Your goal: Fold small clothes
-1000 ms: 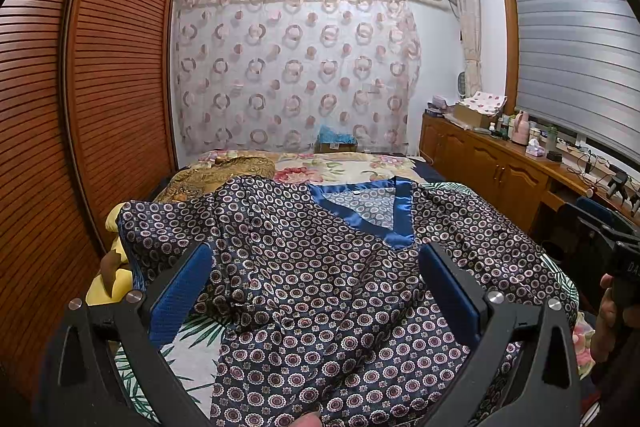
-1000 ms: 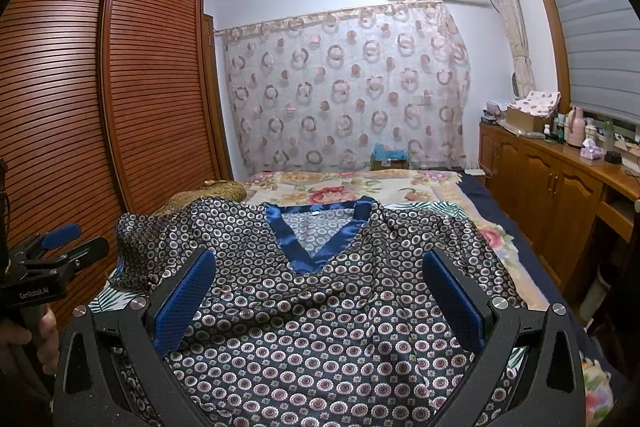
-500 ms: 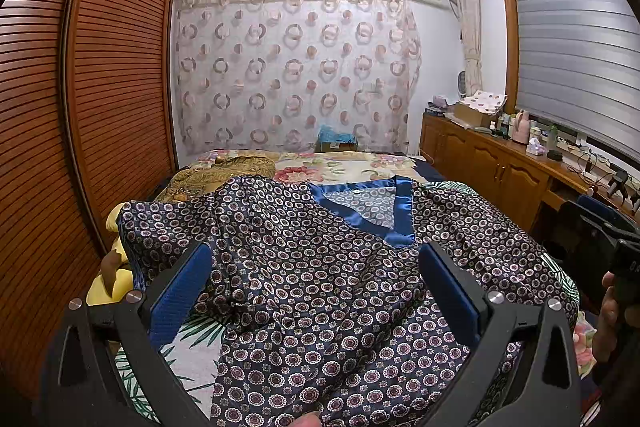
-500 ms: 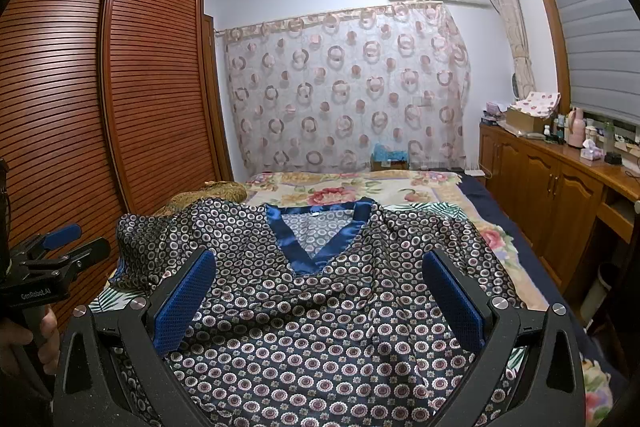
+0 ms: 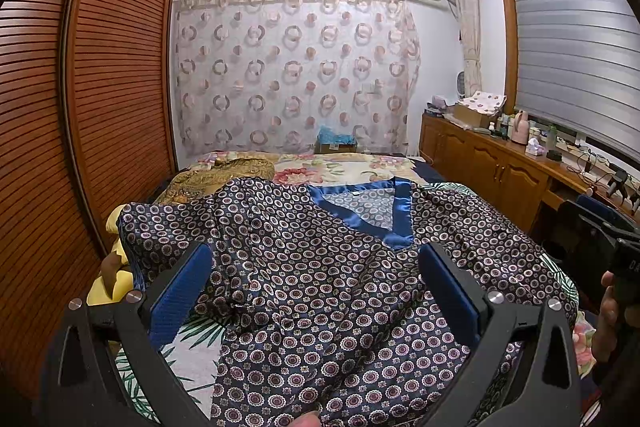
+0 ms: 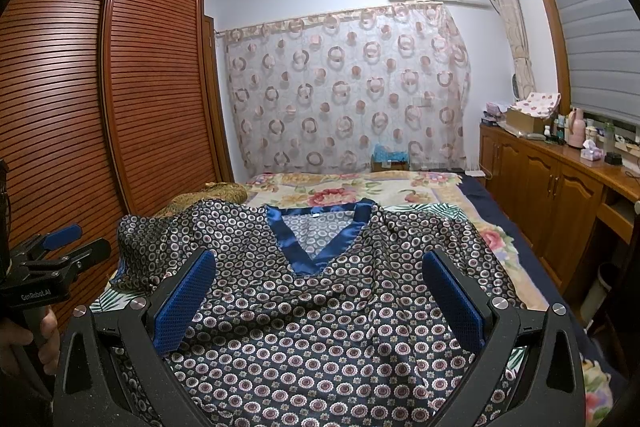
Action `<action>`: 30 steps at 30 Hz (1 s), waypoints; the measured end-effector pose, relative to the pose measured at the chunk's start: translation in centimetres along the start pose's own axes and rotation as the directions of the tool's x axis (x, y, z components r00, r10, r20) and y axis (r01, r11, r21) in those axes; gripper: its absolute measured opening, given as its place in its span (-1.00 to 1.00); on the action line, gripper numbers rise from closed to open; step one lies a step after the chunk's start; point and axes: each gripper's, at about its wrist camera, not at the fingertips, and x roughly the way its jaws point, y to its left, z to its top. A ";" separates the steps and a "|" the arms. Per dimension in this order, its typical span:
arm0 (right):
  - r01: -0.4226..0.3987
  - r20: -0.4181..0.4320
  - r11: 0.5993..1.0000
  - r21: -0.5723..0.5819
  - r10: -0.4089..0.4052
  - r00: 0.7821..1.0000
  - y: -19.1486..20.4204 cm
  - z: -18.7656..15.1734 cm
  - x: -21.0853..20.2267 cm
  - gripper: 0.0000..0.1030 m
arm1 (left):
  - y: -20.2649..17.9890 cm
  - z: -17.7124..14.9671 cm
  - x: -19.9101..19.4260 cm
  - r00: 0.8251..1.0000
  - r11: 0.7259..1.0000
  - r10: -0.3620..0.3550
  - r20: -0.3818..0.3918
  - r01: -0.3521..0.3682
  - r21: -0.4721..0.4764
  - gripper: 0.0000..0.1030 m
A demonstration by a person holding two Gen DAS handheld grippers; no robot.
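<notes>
A dark blue satin top (image 5: 320, 267) (image 6: 320, 307) with a ring pattern and a bright blue V-neck band (image 5: 400, 223) (image 6: 296, 247) lies spread on the bed, collar at the far end, its left sleeve rumpled. My left gripper (image 5: 314, 291) hovers open above the top's left half, nothing between its blue pads (image 5: 180, 291). Over the middle of the top, below the neckline, my right gripper (image 6: 318, 301) is open and empty too. Each view catches the other gripper at its edge, held in a hand (image 6: 24, 343).
The bed (image 6: 400, 187) has a floral cover, with a gold patterned cloth (image 5: 224, 173) at its far left. A slatted wooden wardrobe (image 6: 120, 107) runs along the left. A wooden cabinet (image 6: 560, 195) crowded with bottles and boxes lines the right wall. Yellow cushions (image 5: 116, 283) sit by the bed's left edge.
</notes>
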 end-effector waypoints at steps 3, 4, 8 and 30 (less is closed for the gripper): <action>0.000 0.000 1.000 0.000 0.000 1.000 0.0 0.0 0.0 1.00 | 0.0 0.0 0.0 1.000 1.000 0.000 0.002 0.000 0.000 1.00; -0.001 0.000 1.000 -0.001 0.001 1.000 0.0 0.0 0.0 1.00 | 0.0 0.1 -0.1 1.000 1.000 0.000 0.002 0.000 0.001 1.00; 0.000 0.000 1.000 0.000 0.000 1.000 0.0 0.0 0.0 1.00 | 0.0 0.1 -0.1 1.000 1.000 0.001 0.002 -0.001 0.001 1.00; -0.026 -0.052 1.000 -0.015 0.025 0.998 0.4 -1.6 3.3 1.00 | 4.2 -1.9 1.6 0.997 0.999 0.012 -0.071 -0.015 -0.043 1.00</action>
